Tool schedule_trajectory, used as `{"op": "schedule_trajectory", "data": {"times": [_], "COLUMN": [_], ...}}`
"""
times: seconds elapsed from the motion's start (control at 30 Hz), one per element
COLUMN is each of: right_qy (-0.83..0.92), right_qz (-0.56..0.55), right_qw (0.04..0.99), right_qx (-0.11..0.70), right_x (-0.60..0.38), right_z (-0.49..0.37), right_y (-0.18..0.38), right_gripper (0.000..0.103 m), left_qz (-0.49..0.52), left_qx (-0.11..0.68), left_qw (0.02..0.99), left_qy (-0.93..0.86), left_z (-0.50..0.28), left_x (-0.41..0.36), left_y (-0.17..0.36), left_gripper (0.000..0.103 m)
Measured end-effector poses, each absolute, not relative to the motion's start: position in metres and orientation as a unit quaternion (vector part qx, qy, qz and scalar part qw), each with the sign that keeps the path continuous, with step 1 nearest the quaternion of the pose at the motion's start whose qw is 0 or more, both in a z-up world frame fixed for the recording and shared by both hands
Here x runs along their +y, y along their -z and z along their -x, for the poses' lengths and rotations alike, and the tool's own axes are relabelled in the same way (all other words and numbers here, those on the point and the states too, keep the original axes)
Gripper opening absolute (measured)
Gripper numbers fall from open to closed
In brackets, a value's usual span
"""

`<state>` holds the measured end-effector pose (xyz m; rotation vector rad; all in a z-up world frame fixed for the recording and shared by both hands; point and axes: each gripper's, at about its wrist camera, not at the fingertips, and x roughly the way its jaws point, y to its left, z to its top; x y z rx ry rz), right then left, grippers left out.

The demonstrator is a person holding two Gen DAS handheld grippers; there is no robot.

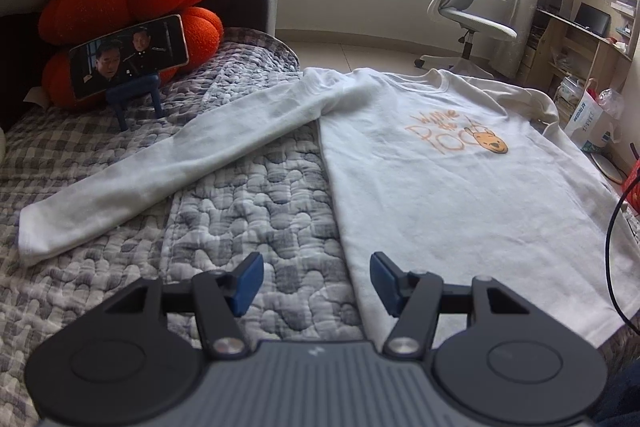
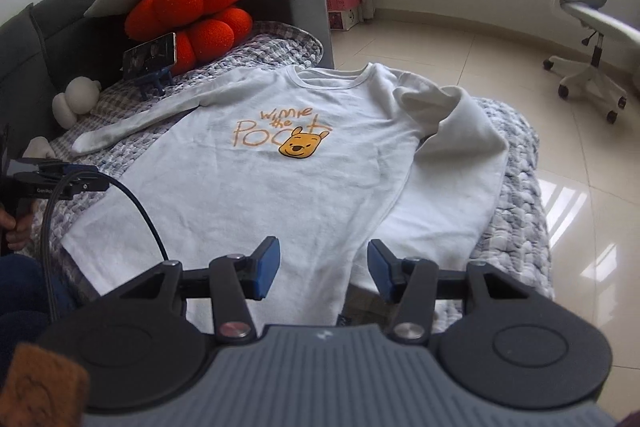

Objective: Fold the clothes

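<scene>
A white long-sleeved shirt with an orange bear print lies face up on a grey checked quilt. One sleeve stretches out straight to the left. The other sleeve is bent and rumpled beside the body. My left gripper is open above the shirt's left bottom edge, holding nothing. My right gripper is open over the shirt's lower right hem, also holding nothing. The left gripper's body and a hand show at the left edge of the right wrist view.
Two orange pumpkin cushions and a grey pillow are stacked at the sofa back, with a phone on a blue stand in front. A white plush toy lies near them. An office chair and a desk stand on the tiled floor beyond.
</scene>
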<state>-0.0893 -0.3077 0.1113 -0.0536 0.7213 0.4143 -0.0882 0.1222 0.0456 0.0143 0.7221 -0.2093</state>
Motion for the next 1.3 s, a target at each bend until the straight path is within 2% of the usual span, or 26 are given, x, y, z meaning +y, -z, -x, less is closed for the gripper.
{"op": "schedule_trajectory", "data": {"times": [0.27,0.5,0.93,1.0,1.07,1.1,1.13,1.17,1.2,1.3], "right_qy": [-0.207,-0.281,-0.233,-0.214,-0.192,-0.185,-0.178,-0.171,-0.165,-0.158], "right_qz": [0.103,-0.064,-0.056,-0.047,-0.033,-0.038,-0.045,-0.053,-0.059,-0.100], "right_qw": [0.936,0.942,0.899,0.892,0.900,0.903,0.904,0.904,0.905,0.906], "right_qx": [0.266,0.172,0.367,0.395,0.390,0.386,0.387,0.388,0.387,0.379], "right_x": [-0.336,-0.397,-0.317,-0.305,-0.300,-0.300,-0.299,-0.299,-0.298,-0.302], "right_z": [0.158,0.192,0.152,0.148,0.152,0.154,0.154,0.154,0.154,0.155], "right_y": [-0.165,-0.196,-0.052,-0.033,-0.028,-0.028,-0.027,-0.026,-0.026,-0.031], "right_gripper": [0.053,0.054,0.055,0.050,0.042,0.034,0.019,0.013,0.011,0.008], "left_qz": [0.007,0.047,0.066,0.060,0.052,0.047,0.048,0.056,0.065,0.070], "left_qx": [0.343,0.352,0.401,0.399,0.395,0.394,0.396,0.400,0.405,0.409], "left_qw": [0.935,0.931,0.901,0.904,0.907,0.909,0.908,0.905,0.903,0.901], "left_qy": [0.091,0.088,0.150,0.141,0.133,0.130,0.128,0.129,0.130,0.126], "left_z": [0.114,0.132,0.134,0.133,0.133,0.134,0.133,0.132,0.131,0.132], "left_x": [0.138,0.150,0.120,0.115,0.110,0.108,0.108,0.110,0.111,0.114], "left_y": [-0.062,-0.066,-0.030,-0.027,-0.027,-0.028,-0.028,-0.027,-0.027,-0.030], "left_gripper": [0.060,0.060,0.059,0.058,0.052,0.040,0.026,0.017,0.004,0.004]}}
